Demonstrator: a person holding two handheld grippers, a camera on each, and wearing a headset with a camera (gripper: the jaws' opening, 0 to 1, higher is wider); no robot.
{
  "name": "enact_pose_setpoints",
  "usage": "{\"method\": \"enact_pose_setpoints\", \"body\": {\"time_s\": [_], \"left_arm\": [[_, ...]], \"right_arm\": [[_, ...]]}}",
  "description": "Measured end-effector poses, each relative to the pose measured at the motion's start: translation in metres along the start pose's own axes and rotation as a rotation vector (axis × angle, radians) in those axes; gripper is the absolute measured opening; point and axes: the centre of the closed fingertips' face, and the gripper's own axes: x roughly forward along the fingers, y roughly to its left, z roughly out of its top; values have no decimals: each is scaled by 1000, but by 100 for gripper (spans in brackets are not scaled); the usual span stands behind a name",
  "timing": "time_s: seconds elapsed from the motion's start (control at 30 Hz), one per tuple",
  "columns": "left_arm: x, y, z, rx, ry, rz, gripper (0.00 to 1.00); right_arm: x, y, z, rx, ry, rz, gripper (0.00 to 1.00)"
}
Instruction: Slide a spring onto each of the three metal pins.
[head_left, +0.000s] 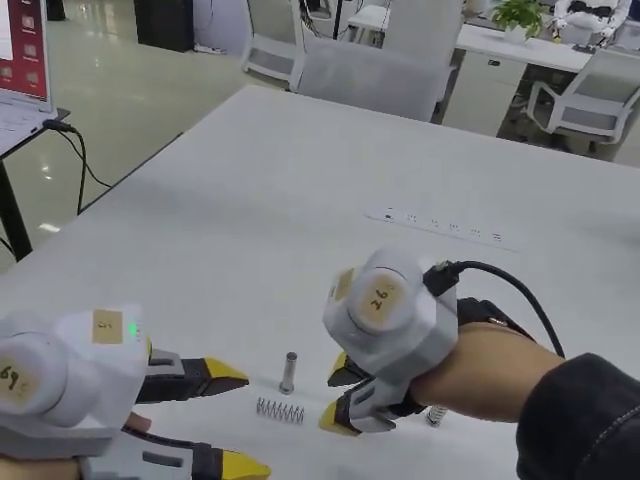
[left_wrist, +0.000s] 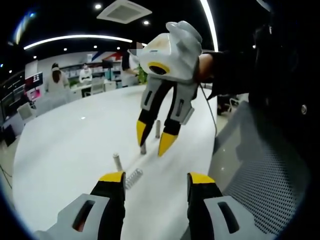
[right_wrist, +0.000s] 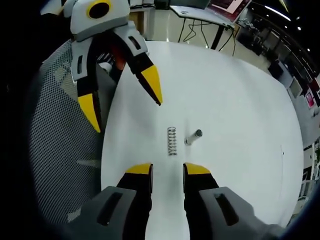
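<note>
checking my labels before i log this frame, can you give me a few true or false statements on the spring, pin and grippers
1. A spring lies flat on the table. True.
2. The right gripper is holding that spring. False: its jaws are open and empty, and the spring lies ahead of them.
3. The pin beside the spring stands upright and bare. True.
4. The left gripper is shut. False: its jaws are apart and hold nothing.

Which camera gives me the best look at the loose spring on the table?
Right gripper view: the spring lies unobstructed, coils distinct. Head view shows it small beside the upright pin; left gripper view, foreshortened.
</note>
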Motion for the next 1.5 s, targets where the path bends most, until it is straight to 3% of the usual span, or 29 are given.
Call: {"method": "enact_pose_setpoints", "body": {"time_s": [0.5,0.93,1.5], "left_arm": [[0,2,-2,-4,5,11,43],[0,4,-4,-7,15,17,43],[-1,6,-5,-10,21,25,41]], "right_arm": [[15,-4,-4,-8,20,19,20],[34,-5,3,-26,16,51,15],[58,-6,0,-34,53,74,13]]}}
